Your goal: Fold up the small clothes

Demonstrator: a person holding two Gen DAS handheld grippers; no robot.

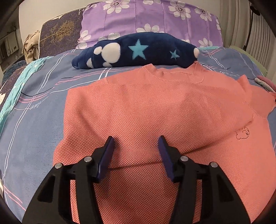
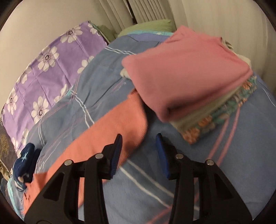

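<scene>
On striped bedsheet [image 1: 39, 110], waffle-knit coral shirt [image 1: 155, 110] lies flat.

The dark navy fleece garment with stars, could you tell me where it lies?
In the left wrist view the navy fleece garment lies beyond the salmon knit top, before the purple floral pillow.

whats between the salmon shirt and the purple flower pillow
In the left wrist view, a navy star-print fleece lies on the blue sheet between the salmon shirt and the purple flower pillow.

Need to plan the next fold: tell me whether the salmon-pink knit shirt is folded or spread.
Partly folded: the salmon-pink knit shirt lies on the blue bedsheet, its left side turned in along a straight edge, right sleeve still out.
</scene>
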